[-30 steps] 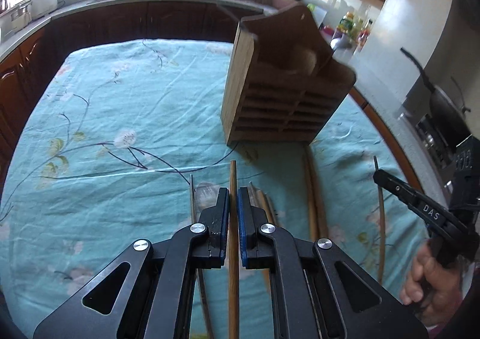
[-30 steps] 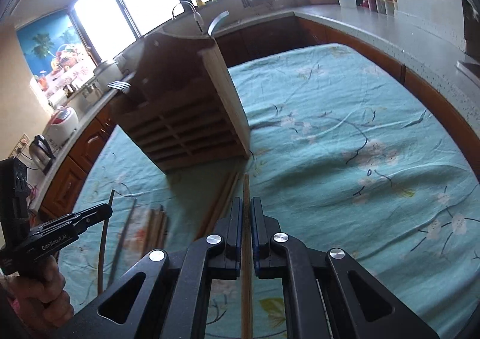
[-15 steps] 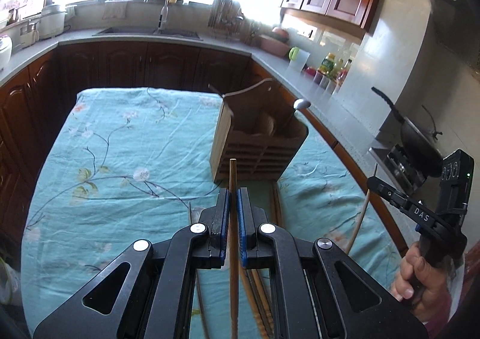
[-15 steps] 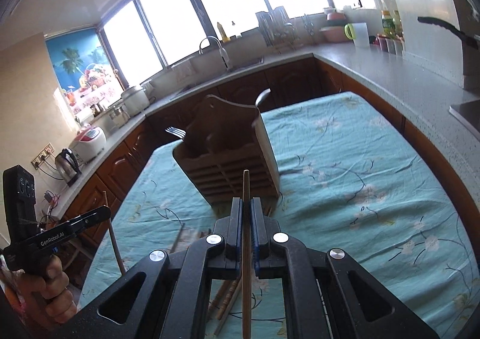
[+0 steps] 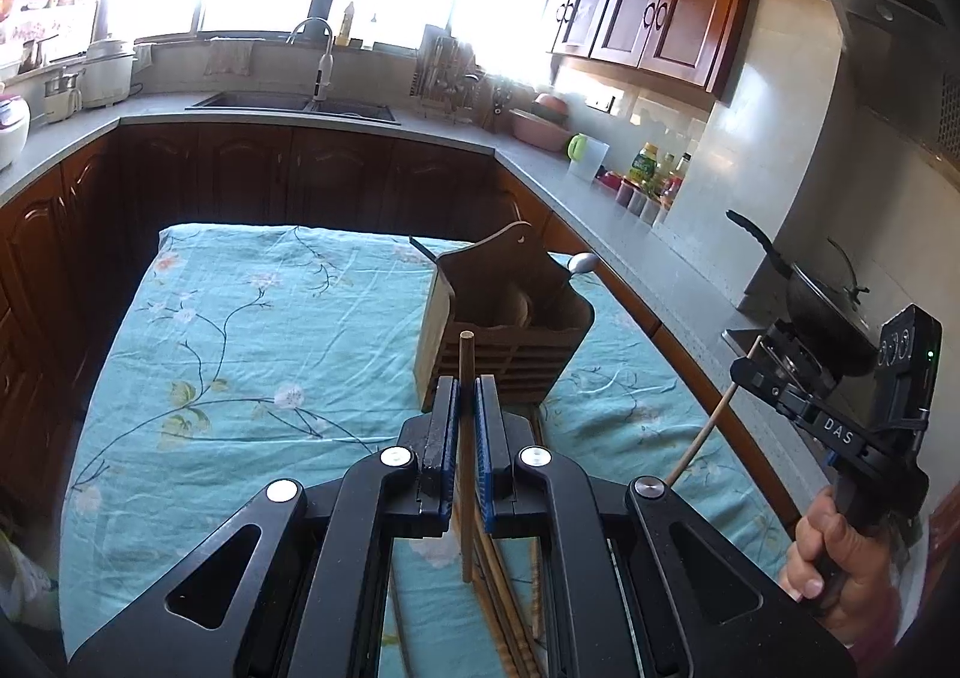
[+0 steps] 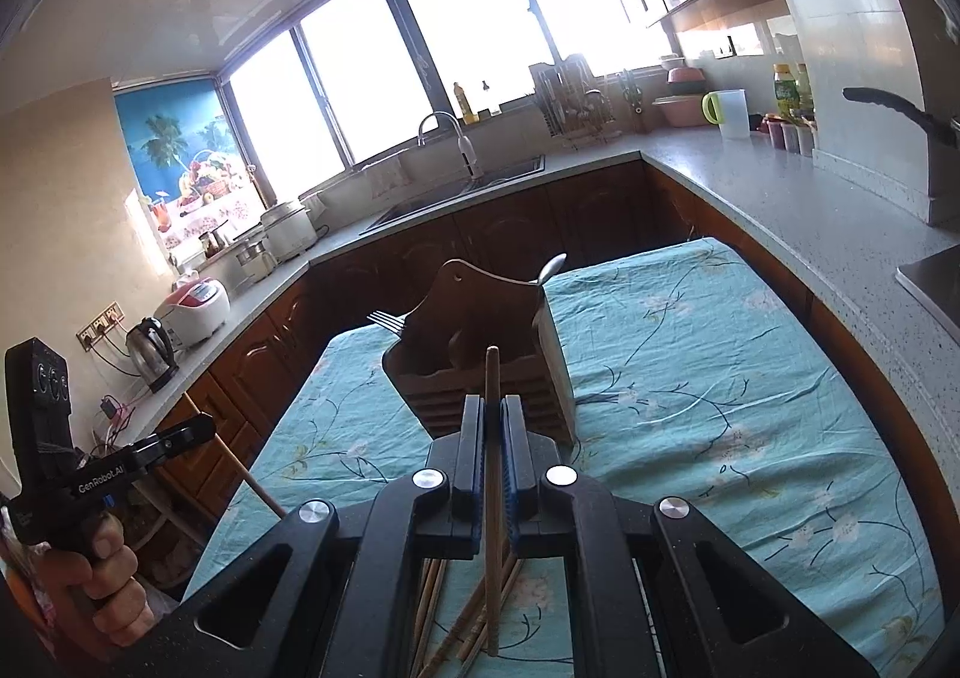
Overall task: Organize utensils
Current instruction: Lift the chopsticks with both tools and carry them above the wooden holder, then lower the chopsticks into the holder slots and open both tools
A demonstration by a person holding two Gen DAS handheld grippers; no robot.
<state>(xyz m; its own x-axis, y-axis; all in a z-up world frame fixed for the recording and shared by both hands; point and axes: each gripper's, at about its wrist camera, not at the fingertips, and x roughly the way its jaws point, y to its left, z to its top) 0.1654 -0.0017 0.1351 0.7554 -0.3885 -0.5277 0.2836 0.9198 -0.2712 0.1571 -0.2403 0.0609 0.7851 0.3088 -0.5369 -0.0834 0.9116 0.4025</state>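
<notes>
Over the last second both hand-held grippers have risen from low over the cloth-covered surface (image 5: 240,330) to well above it, each carrying one chopstick; the lift looks done, and I judge the next step is dropping them into the wooden utensil holder (image 5: 504,330).

On the left, the left hand-held gripper (image 5: 467,426) is clamped on a chopstick (image 5: 465,378) whose tip points at the holder. The holder stands mid-surface, a fork (image 6: 387,321) poking from its left side and a spoon (image 6: 552,267) from its right. To the right, the right hand-held gripper (image 6: 492,438) is closed on its own chopstick (image 6: 492,390).

More loose chopsticks (image 6: 456,618) lie beneath, mostly hidden by the gripper bodies, so their number is unclear. The holder's compartments cannot be seen into from here.
</notes>
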